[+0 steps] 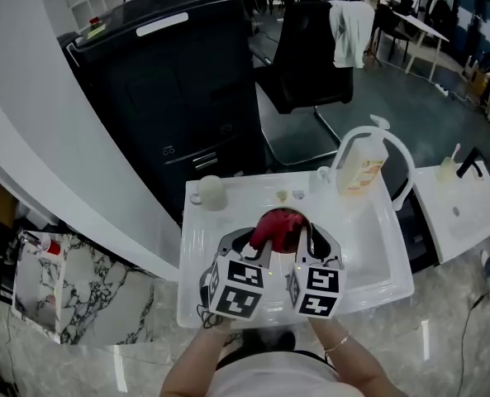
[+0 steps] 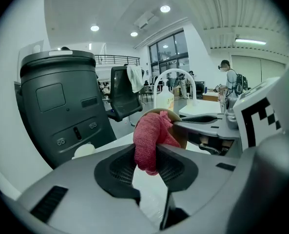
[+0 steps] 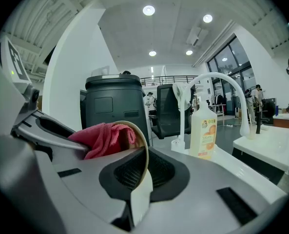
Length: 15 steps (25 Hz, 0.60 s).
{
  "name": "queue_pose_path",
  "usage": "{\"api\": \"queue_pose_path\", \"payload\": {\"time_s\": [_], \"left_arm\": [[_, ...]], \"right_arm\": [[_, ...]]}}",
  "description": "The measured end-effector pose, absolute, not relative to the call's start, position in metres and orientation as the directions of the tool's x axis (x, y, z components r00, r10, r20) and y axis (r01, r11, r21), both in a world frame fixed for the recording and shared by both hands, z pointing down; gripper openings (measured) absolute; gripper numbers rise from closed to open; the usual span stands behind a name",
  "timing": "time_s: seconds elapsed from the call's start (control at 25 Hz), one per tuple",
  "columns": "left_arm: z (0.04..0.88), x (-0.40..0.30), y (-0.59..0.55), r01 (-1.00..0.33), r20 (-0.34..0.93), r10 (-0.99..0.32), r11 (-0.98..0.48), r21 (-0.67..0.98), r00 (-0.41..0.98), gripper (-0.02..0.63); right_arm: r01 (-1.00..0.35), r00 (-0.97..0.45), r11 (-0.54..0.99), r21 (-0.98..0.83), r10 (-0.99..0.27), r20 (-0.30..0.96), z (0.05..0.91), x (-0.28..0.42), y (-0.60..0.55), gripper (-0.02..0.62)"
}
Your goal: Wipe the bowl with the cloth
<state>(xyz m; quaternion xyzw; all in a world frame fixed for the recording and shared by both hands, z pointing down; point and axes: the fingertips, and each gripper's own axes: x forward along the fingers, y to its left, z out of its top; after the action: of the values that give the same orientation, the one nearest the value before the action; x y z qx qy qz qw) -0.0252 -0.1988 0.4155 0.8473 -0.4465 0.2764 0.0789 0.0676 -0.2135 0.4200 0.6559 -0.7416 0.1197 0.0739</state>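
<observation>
Seen from the head view, both forearms reached up from the bottom edge of the frame, each hand behind a marker cube, the two grippers side by side at lower centre over the white bench point(image 1: 245, 190). The left gripper point(image 2: 146, 160) pointed down into the basin, its jaws closed narrowly on the red cloth point(image 2: 151, 135), which bunched up above the pads and hung a little below them. The right gripper point(image 3: 144, 172) lay closer to level, its jaws pinched nearly together on the thin rim of the bowl point(image 3: 145, 152). I saw the bowl held on its side, mouth towards the left gripper, with the cloth pressed inside it.

Beyond the jaws, at centre right, a white tap point(image 3: 213, 74) arched over the bench with an orange-labelled soap bottle point(image 1: 362, 168) just beside it. A white cup point(image 1: 210, 193) stood near the bench's upper left corner. A tall black cabinet point(image 1: 170, 81) filled the upper left of the frame, and a black chair point(image 1: 306, 56) with a white garment point(image 1: 352, 31) draped on it stood at upper centre.
</observation>
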Motion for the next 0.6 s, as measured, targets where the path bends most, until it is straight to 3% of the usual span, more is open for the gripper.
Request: {"api": "queue_pose_path", "payload": {"time_s": [0.6], "left_arm": [[0.385, -0.047, -0.196, -0.818, 0.455, -0.775, -0.554, -0.154, 0.439, 0.12]], "right_arm": [[-0.986, -0.155, 0.131, -0.099, -0.942, 0.296, 0.423, 0.062, -0.222, 0.015]]}}
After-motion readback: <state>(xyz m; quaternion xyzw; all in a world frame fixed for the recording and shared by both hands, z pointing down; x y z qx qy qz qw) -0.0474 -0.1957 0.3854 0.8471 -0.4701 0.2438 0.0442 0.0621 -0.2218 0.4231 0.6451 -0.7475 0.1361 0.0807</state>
